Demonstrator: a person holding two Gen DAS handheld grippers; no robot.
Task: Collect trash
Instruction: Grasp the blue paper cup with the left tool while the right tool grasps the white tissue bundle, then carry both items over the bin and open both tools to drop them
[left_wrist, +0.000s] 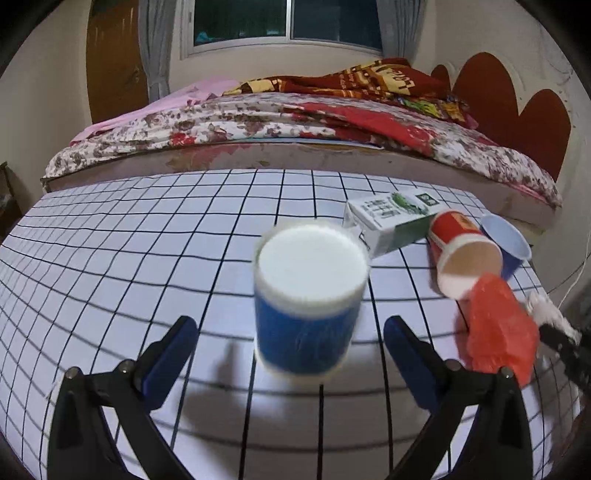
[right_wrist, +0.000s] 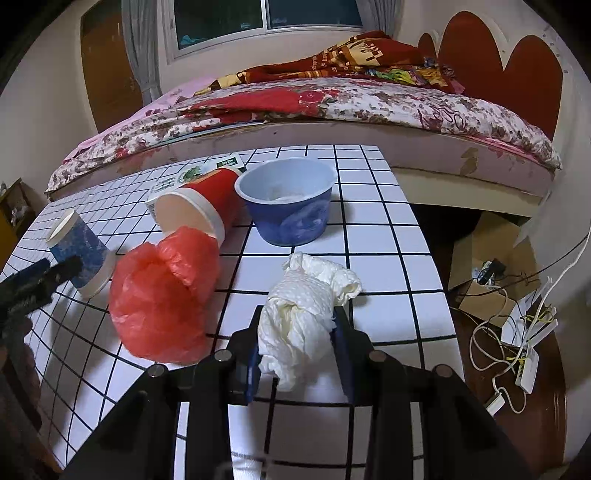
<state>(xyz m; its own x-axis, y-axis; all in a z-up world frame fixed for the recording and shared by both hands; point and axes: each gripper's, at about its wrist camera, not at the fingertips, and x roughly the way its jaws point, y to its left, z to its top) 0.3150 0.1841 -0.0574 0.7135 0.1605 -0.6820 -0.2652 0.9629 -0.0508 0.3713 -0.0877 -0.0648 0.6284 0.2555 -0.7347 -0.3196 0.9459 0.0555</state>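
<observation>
Left wrist view: the left gripper (left_wrist: 291, 343) has its jaws spread wide, and the blue paper cup (left_wrist: 310, 299) sits squarely between them, a little beyond the tips and touching neither. The cup appears to stand mouth-down on the bench (left_wrist: 129, 240), its white base facing up and its long axis upright, so the jaws flank it from either side and straight ahead is the way in. The picture of the cup is blurred, so whether it is tilted cannot be told. In the right wrist view the right gripper (right_wrist: 297, 332) has its jaws pinching the crumpled white paper towel (right_wrist: 306, 314), which bulges out past the tips. Taking that blue paper cup as the landmark, the red plastic bag (right_wrist: 166, 295) lies just to its right, with the red paper cup (right_wrist: 207, 206) on its side behind the bag, mouth toward the bag. The milk carton (left_wrist: 391, 218) lies flat behind the blue paper cup, and the blue bowl (right_wrist: 288, 206) stands upright farther right. The left gripper is plainly the nearer one to the blue paper cup; the right one is already loaded.
</observation>
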